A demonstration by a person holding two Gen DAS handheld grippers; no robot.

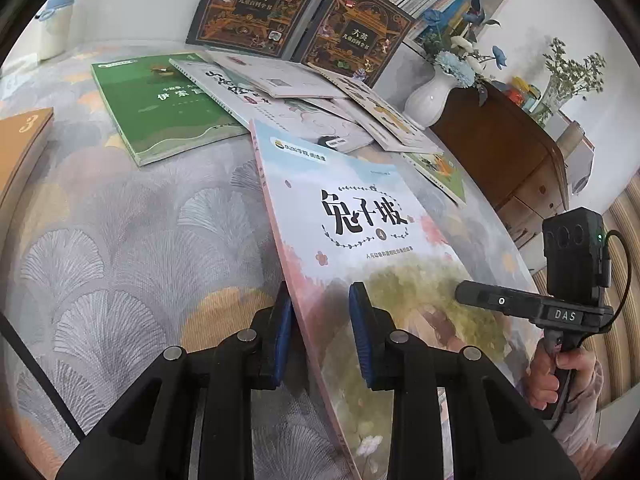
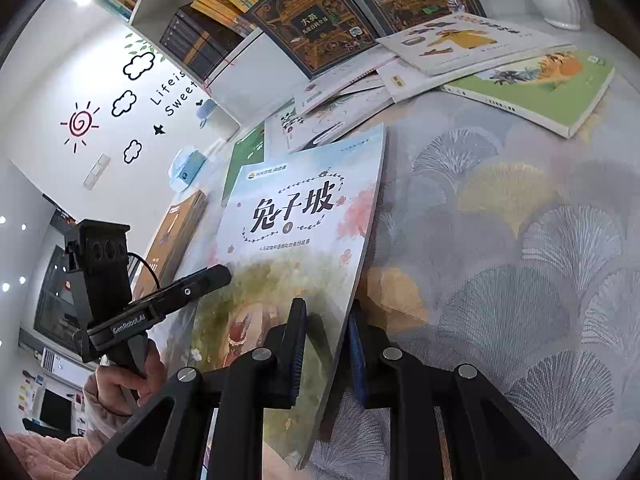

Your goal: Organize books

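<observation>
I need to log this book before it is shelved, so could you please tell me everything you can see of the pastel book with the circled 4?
The pastel book is a thin paperback with a glossy sky-blue, pink and green painted cover, black Chinese title, circled 4 and small logo. It is closed, face up, tilted above the patterned tablecloth. The left gripper clamps its spine-side edge; the right gripper clamps the opposite edge.

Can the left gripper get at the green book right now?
Probably not yet: the left gripper is shut on the pastel book, shared with the right gripper. The green book itself lies mostly uncovered.
</observation>
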